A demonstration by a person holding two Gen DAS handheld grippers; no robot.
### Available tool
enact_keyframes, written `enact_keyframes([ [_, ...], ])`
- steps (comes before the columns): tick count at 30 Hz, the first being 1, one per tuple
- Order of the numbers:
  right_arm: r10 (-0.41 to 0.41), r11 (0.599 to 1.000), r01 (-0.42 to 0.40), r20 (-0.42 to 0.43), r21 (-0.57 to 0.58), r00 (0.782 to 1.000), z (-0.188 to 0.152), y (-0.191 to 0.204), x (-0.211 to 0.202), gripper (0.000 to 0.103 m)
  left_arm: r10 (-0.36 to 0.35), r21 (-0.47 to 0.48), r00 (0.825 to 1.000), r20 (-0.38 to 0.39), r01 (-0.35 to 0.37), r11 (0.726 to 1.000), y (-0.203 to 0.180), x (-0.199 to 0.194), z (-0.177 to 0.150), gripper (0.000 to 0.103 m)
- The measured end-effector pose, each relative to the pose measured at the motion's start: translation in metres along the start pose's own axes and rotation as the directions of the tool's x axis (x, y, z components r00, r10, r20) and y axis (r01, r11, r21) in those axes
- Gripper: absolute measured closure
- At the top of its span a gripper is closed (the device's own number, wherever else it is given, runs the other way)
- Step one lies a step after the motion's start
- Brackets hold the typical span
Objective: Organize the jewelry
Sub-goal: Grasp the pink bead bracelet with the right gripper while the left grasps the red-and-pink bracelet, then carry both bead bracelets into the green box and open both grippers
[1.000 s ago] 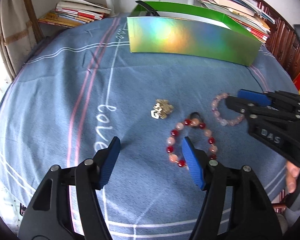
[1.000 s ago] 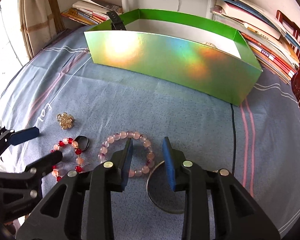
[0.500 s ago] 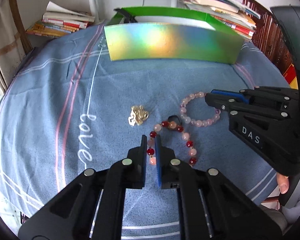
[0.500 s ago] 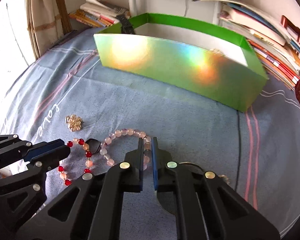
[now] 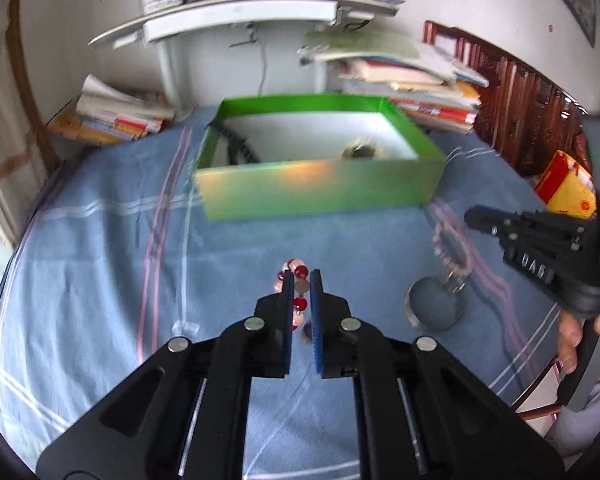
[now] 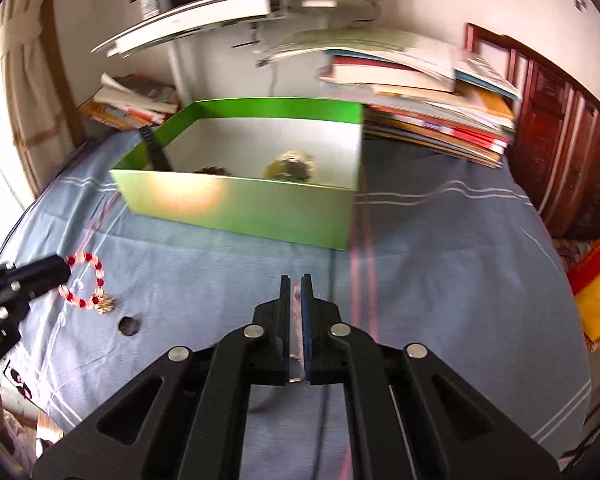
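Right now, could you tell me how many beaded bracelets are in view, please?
2. The red bracelet hangs from the left gripper, the pale pink bracelet from the right gripper. More may be hidden in the green box.

Stacked books (image 6: 428,120) behind a blue striped cloth (image 5: 100,264), white shelf (image 5: 236,20) above, carved wooden furniture (image 6: 560,152) alongside.
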State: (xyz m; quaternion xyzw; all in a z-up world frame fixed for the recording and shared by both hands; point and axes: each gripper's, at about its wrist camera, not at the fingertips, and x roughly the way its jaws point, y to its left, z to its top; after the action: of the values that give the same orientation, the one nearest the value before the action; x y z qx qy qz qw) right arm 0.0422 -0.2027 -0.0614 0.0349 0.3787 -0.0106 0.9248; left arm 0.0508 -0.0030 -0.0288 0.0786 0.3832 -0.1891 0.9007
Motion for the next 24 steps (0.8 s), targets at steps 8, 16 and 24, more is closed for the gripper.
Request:
enact_keyframes([
  [8, -0.079, 0.991, 0.087, -0.076, 0.105, 0.994, -0.017, -0.045, 0.02, 0.086, -0.021, -0.014, 0.994, -0.112, 0.019, 1.0, -0.005, 0.064, 0.015, 0.095],
  [16, -0.08, 0.991, 0.094, -0.142, 0.094, 0.987, -0.029, -0.048, 0.048, 0.071, 0.028, -0.031, 0.984, -0.176, -0.034, 0.999, 0.008, 0.096, 0.001, 0.093],
  [24, -0.095, 0.993, 0.103, -0.132, 0.054, 0.987, -0.033, -0.039, 0.052, 0.075, 0.068, 0.02, 0.979, -0.19, -0.065, 0.998, 0.002, 0.109, -0.002, 0.079],
])
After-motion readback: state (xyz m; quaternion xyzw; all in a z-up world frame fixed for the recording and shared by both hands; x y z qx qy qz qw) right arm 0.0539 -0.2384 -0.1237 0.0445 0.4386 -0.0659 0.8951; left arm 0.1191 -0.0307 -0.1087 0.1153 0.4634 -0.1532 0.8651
